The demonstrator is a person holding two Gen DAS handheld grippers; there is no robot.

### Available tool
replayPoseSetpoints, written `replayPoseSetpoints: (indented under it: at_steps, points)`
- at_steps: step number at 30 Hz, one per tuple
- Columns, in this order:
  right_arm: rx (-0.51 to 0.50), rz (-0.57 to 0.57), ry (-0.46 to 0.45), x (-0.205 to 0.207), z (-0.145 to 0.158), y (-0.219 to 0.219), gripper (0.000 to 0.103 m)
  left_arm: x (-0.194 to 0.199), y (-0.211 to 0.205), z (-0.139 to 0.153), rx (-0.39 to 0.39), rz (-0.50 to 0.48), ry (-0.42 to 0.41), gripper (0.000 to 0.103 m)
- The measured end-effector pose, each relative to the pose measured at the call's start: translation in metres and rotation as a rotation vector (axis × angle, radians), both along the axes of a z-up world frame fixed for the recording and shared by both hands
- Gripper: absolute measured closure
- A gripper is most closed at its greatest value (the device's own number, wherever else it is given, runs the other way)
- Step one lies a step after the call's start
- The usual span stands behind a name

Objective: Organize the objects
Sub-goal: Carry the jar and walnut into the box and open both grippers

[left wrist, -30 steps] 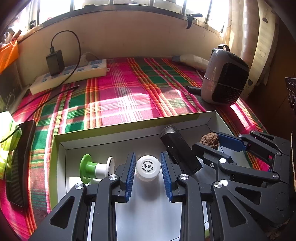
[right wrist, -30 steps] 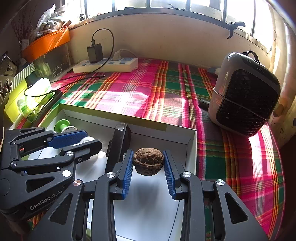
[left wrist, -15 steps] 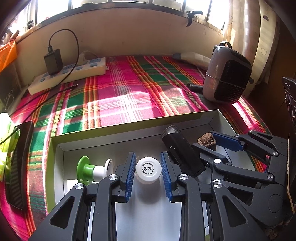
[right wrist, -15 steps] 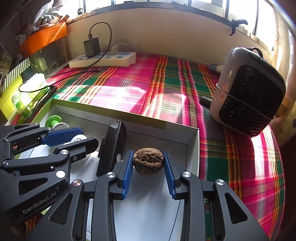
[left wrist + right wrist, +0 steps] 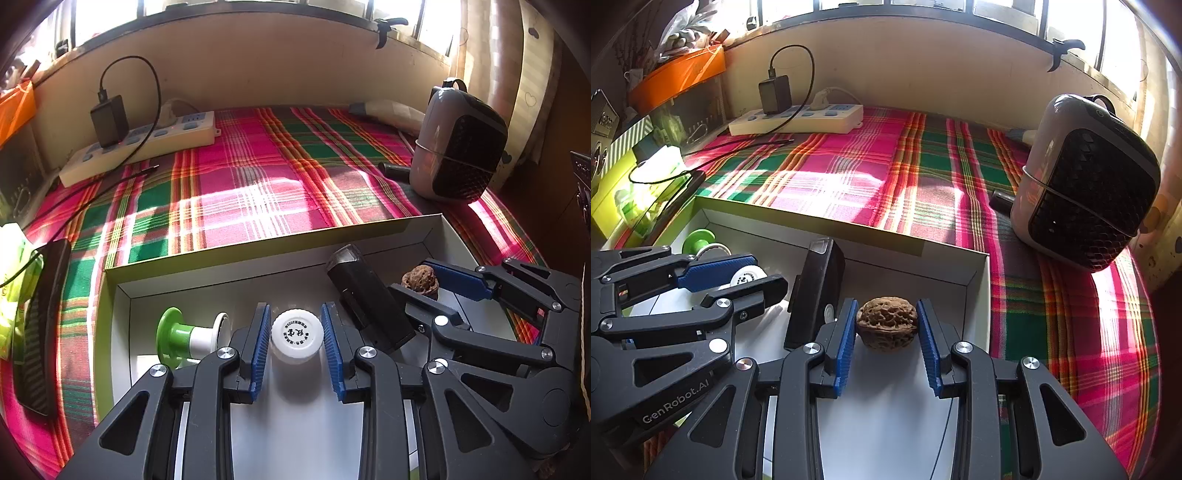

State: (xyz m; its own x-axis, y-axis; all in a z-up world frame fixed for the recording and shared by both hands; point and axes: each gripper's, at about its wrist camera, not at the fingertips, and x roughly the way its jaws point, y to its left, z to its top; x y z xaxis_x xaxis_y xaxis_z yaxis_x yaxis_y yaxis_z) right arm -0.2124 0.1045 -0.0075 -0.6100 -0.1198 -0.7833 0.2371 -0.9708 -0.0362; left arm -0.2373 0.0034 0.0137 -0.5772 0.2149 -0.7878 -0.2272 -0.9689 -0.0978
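Sunlit plaid cloth (image 5: 258, 184) in pink, green and orange covered the whole surface under the window, with a white power strip (image 5: 147, 144) at the back wall and a grey heater with a black grille (image 5: 1086, 184) off to the right. Up front sat a shallow white box (image 5: 258, 266).

Left gripper (image 5: 297, 334) had its blue pads on either side of a white bottle cap (image 5: 297, 332), jaws opening a touch, cap right between them. Cap had a ring of small black print plus characters in the middle, too small for me to read. Green-and-white spool (image 5: 184, 334) lay just to its left, and a black rectangular gadget (image 5: 369, 299) leaned between the two grippers.

Right gripper (image 5: 886, 325) was clamped on a wrinkly walnut (image 5: 886, 323), pads touching both sides, near the box's right wall. "GenRobot.AI" was printed on the left gripper's body in the right wrist view.
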Motion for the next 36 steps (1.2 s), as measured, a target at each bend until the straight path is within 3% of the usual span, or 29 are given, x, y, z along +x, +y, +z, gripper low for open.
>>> replayPoseSetpoints:
  at_steps: [18,36]
  points:
    - [-0.037,-0.014,0.004,0.011,0.014,0.004,0.056,0.014,-0.004,0.016,-0.022,0.016,0.021,0.071]
    - [-0.069,-0.032,0.026,0.038,0.023,0.008,0.055,0.043,-0.007,0.021,-0.017,0.028,0.035,0.070]
